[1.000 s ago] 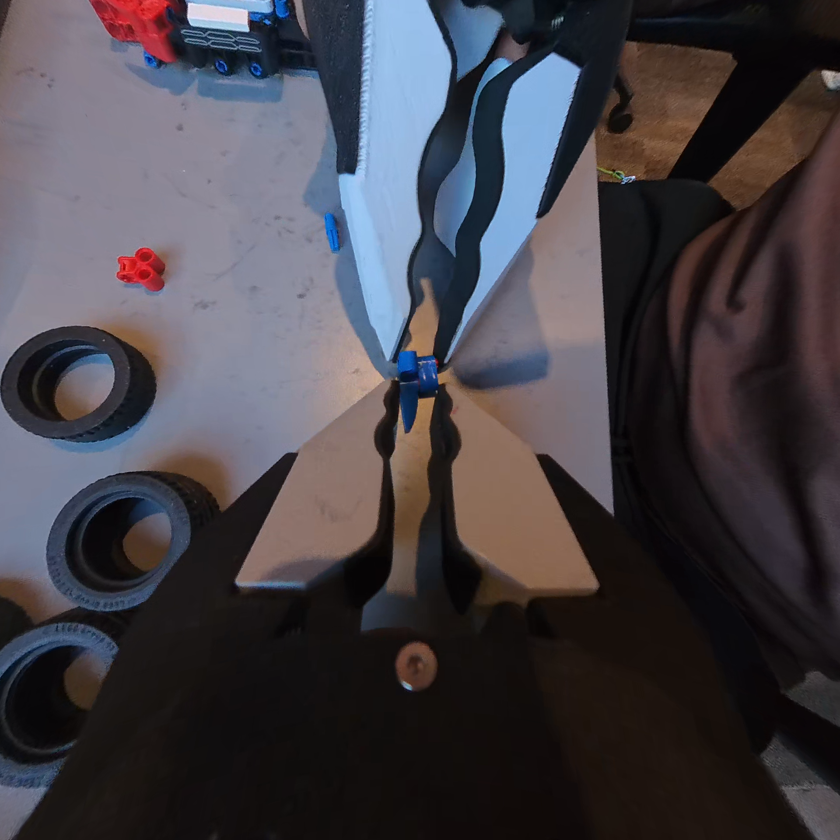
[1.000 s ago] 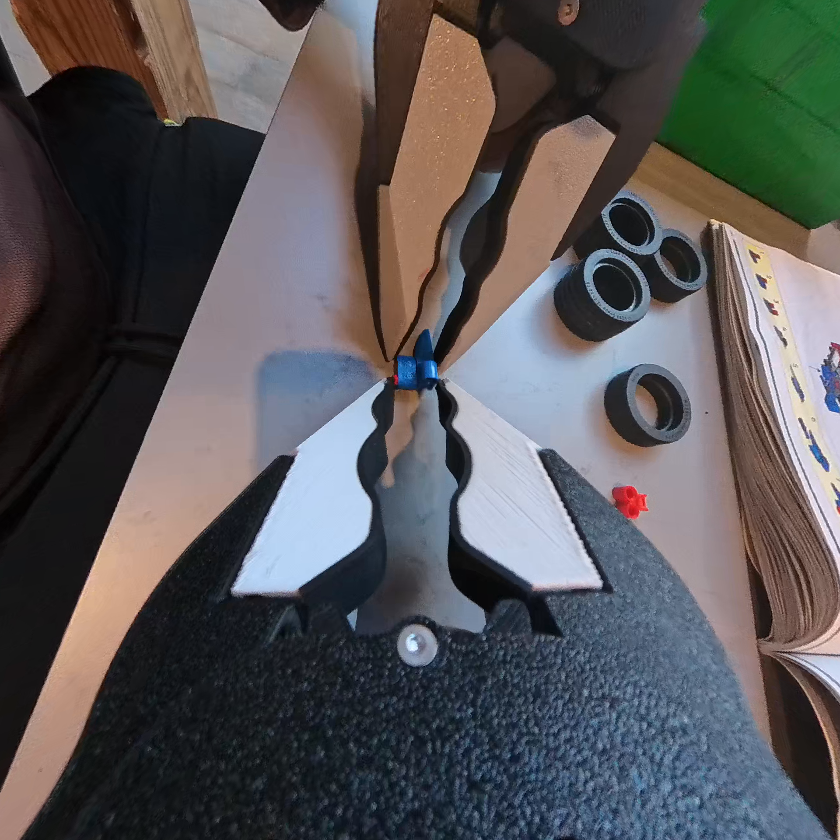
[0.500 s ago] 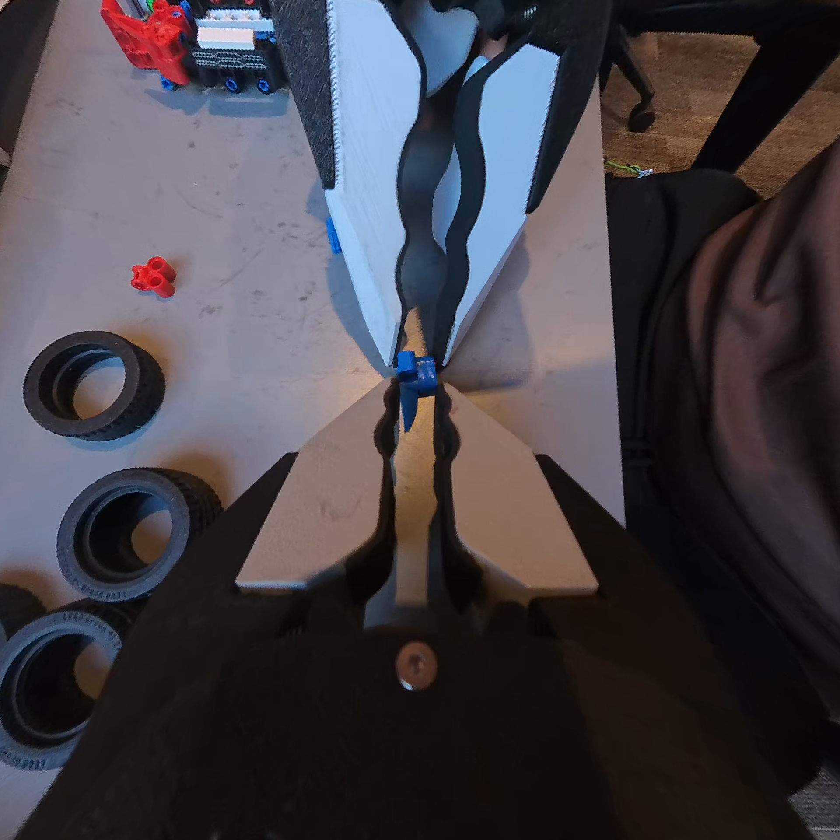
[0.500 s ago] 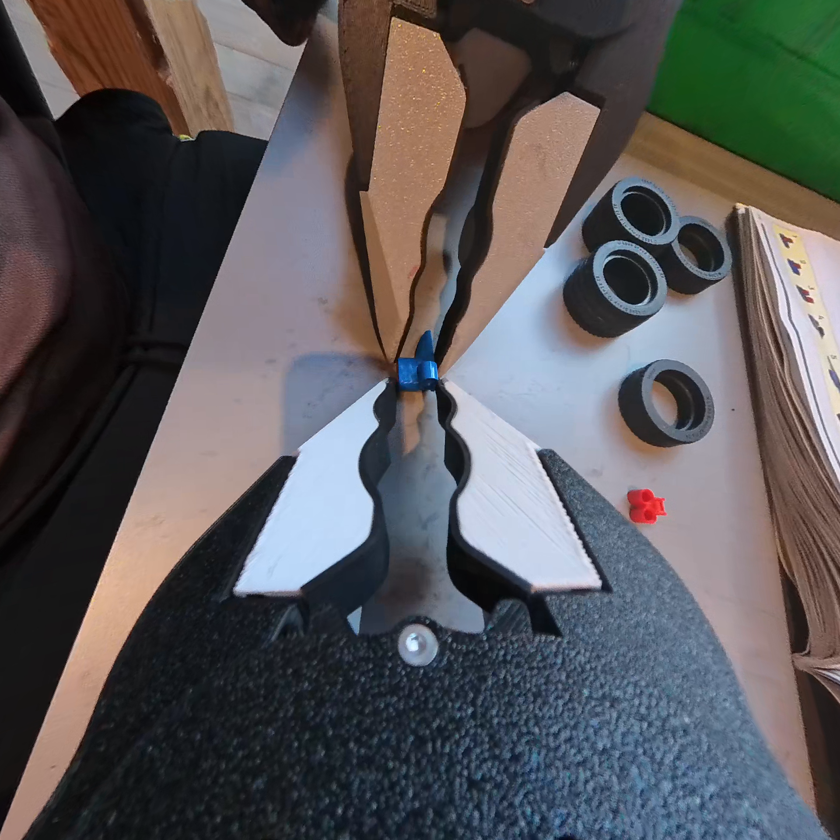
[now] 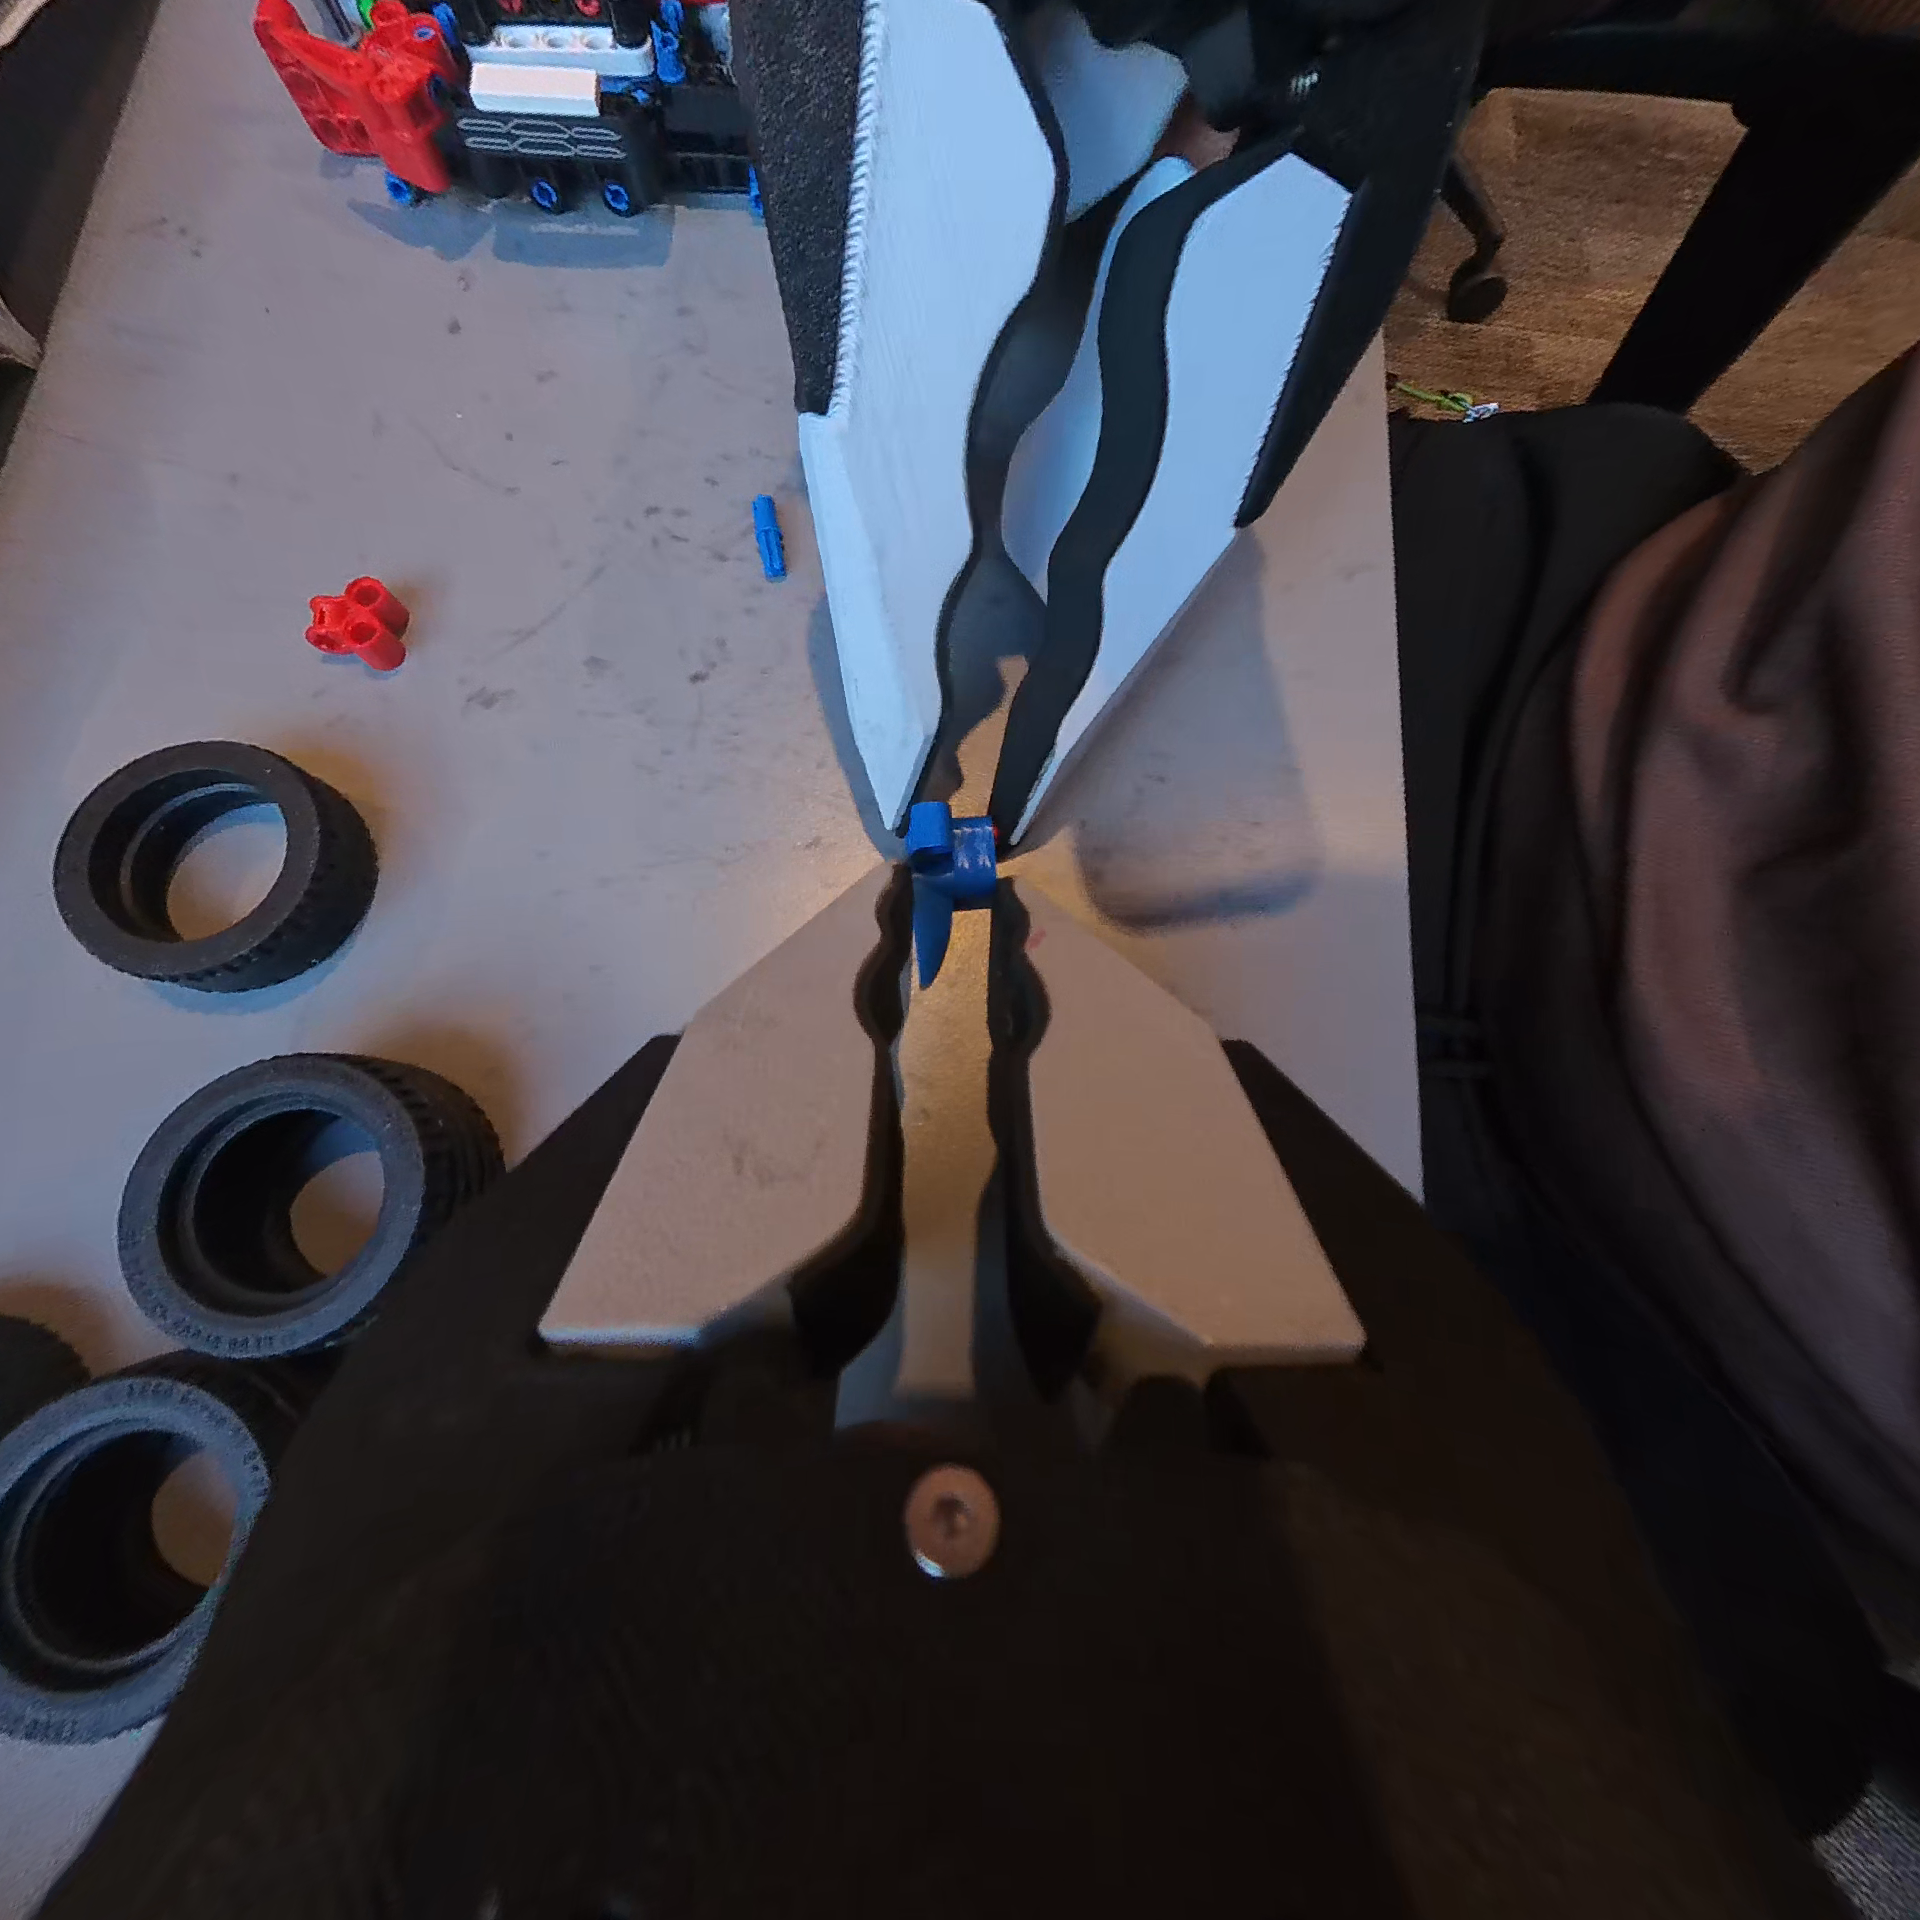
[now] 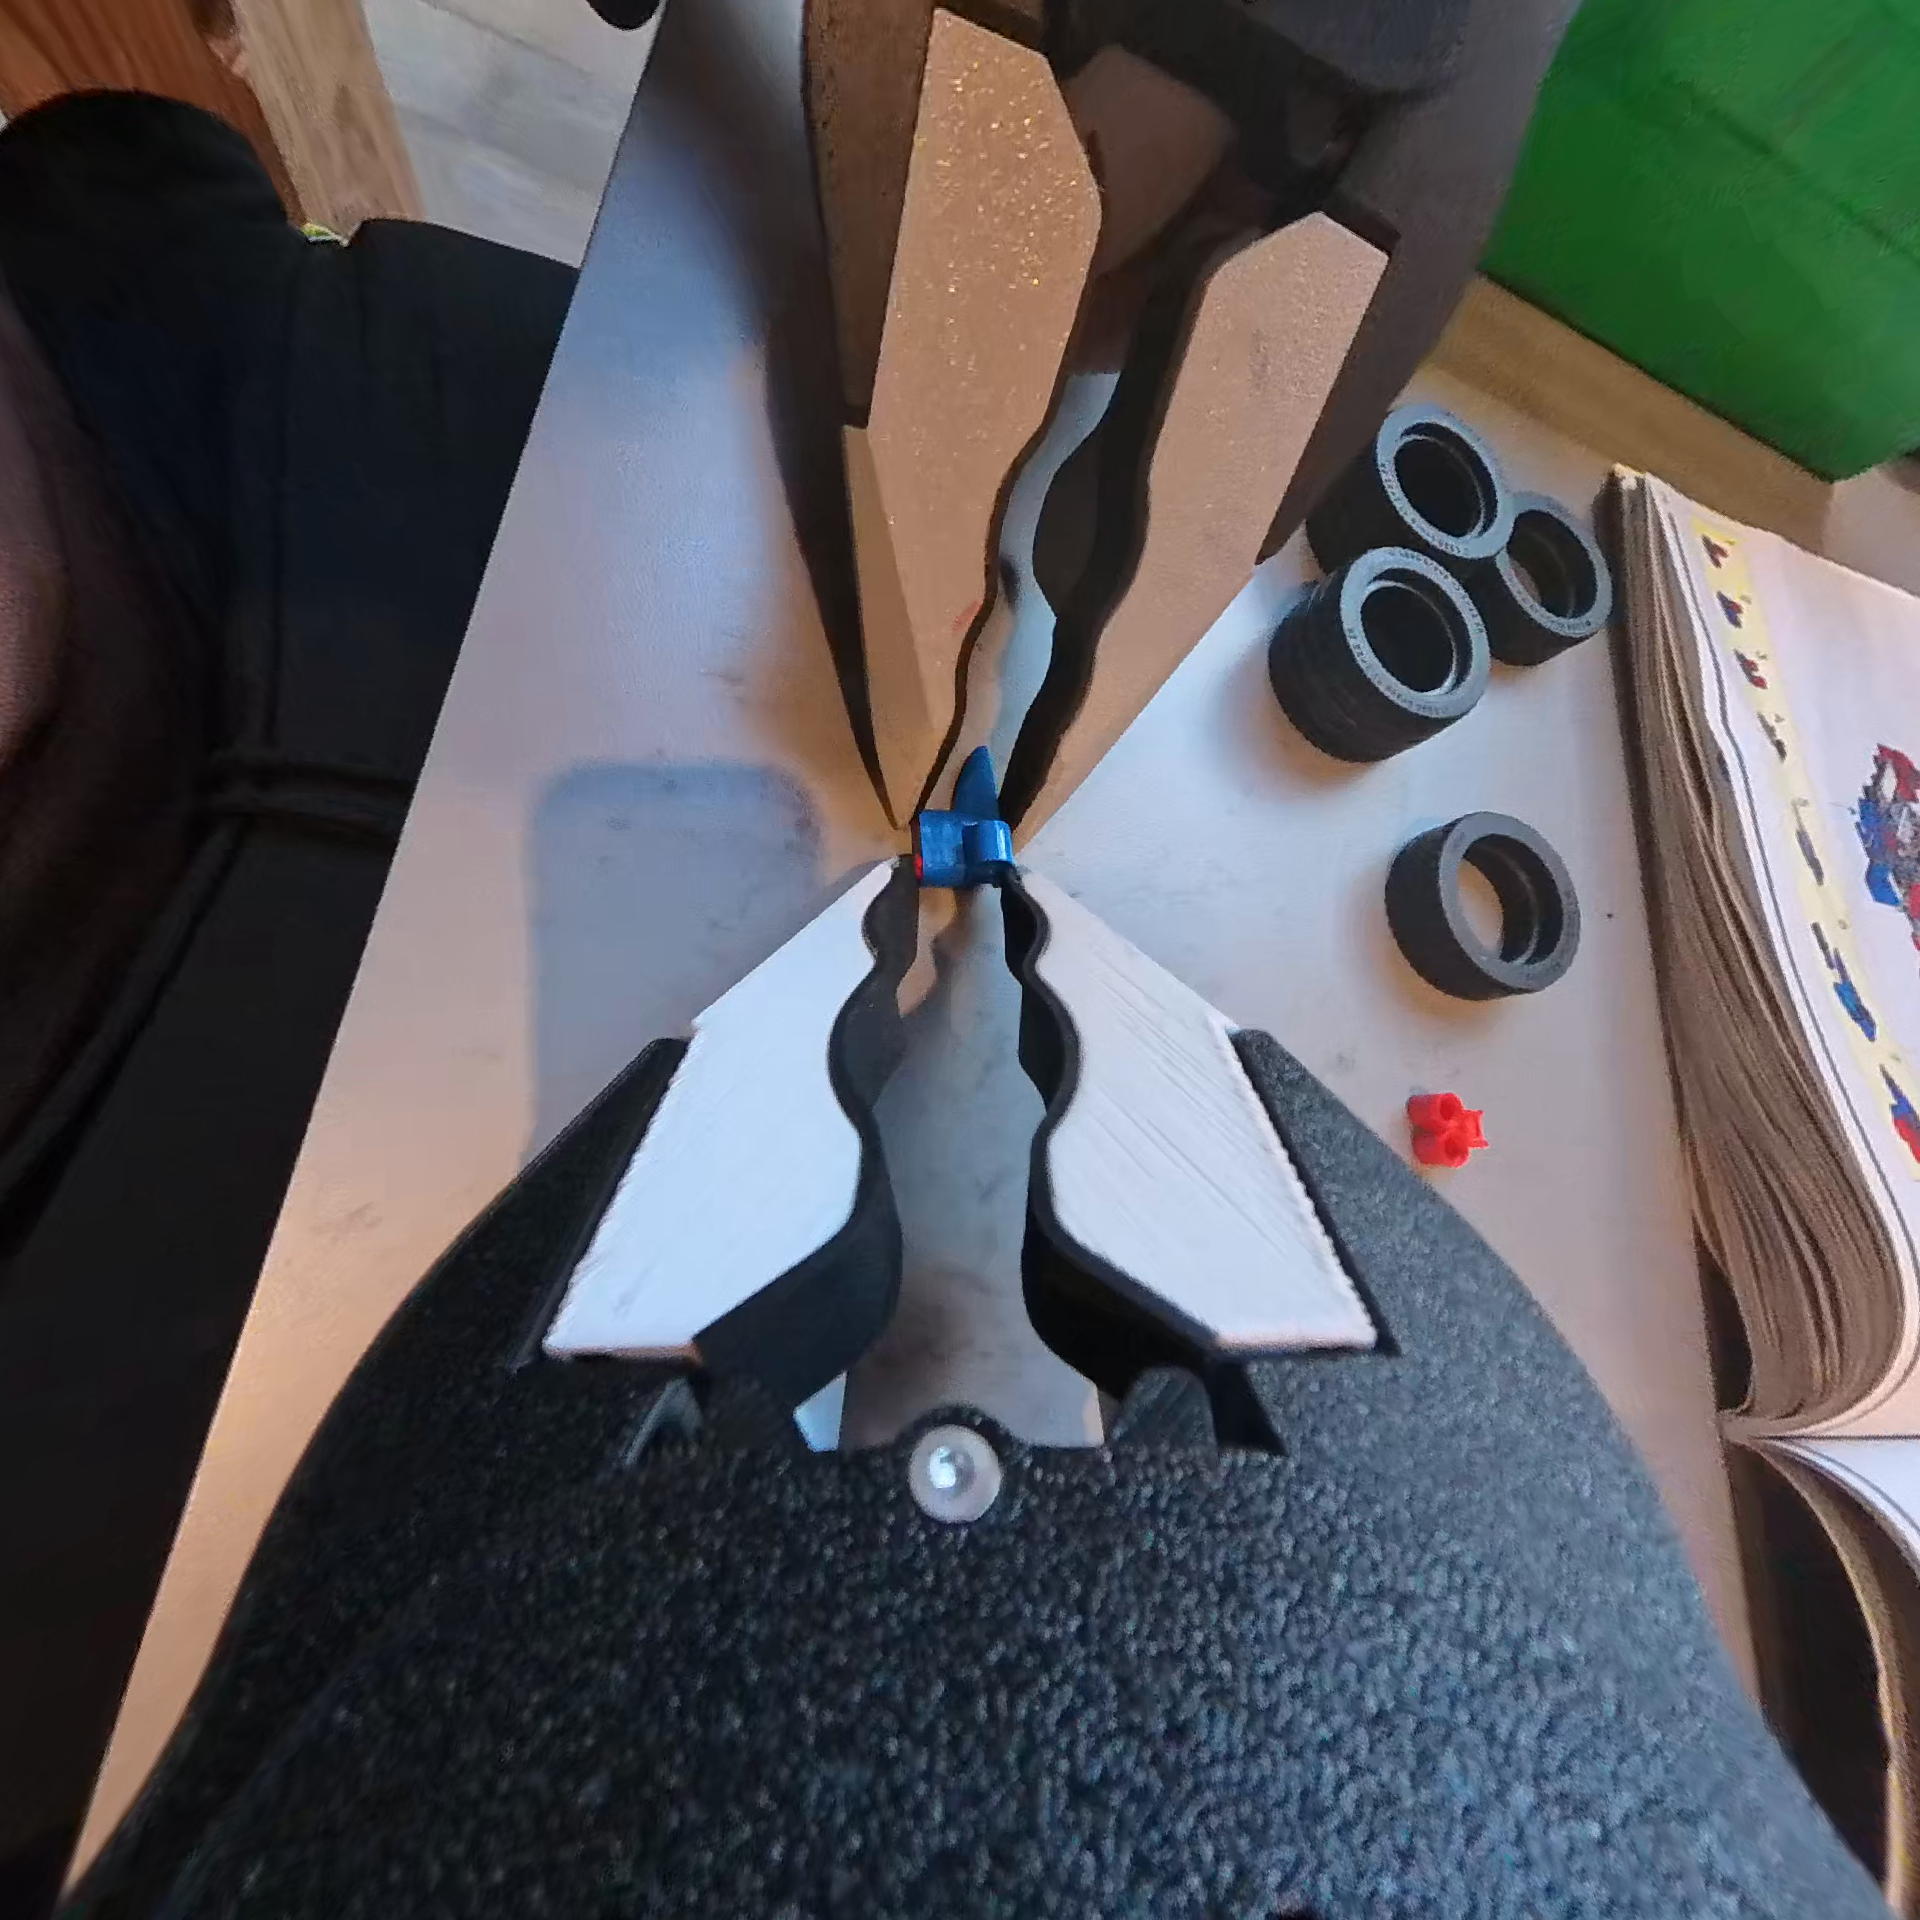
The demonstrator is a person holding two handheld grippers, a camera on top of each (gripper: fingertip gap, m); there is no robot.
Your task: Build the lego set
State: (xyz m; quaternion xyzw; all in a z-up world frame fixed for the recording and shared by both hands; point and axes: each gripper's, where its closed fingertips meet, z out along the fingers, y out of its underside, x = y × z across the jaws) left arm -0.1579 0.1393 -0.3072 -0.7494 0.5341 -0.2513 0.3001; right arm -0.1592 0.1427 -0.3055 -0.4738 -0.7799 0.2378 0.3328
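Above the table [image 5: 582,436] edge, L gripper [image 5: 951,883] & R gripper [image 6: 961,868] are both pinching one small blue lego piece [image 5: 951,847] tip-to-tip, prob. pressing parts together; tyres [image 5: 213,862] are lying nearby.

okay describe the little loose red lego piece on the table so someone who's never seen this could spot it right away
Start at the grey table and find the black tires along one side. Just beyond the lone tire, toward the half-built model, lies the red piece. It is the only loose red part, a stubby connector with round holes, unlike the slim blue pin nearby.
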